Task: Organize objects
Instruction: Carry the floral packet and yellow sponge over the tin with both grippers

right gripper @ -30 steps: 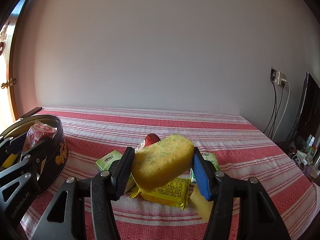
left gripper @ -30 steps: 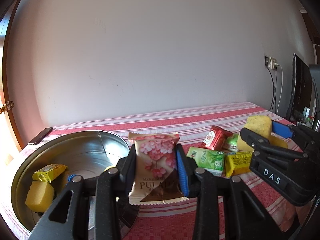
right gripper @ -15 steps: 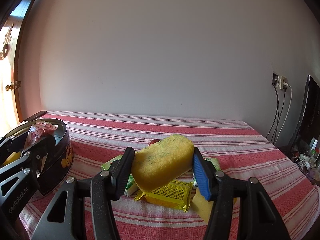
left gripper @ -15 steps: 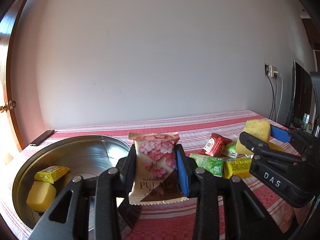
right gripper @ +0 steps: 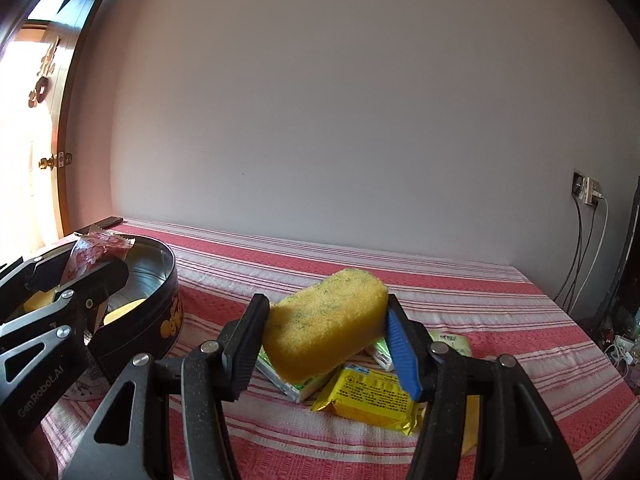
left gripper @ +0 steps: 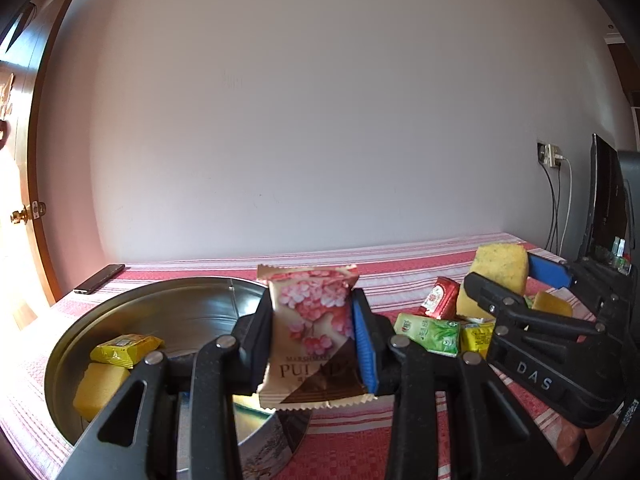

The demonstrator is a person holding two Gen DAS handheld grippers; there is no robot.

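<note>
The left gripper (left gripper: 314, 340) is pinching a pink blossom packet (left gripper: 314, 328) between nearly closed fingers, just ahead of the round tin (left gripper: 132, 312); it reads "MARSHMALLOW". The right gripper (right gripper: 326, 344) is clamping a yellow sponge cake (right gripper: 326, 332), fingers half spread. Each should be carried over the tin's rim before release.

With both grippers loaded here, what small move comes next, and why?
Probably ease the left gripper forward over the round tin and release the pink snack packet: it hangs at the tin's near rim, where other snacks already lie. The right gripper, holding the yellow sponge cake, follows.
</note>
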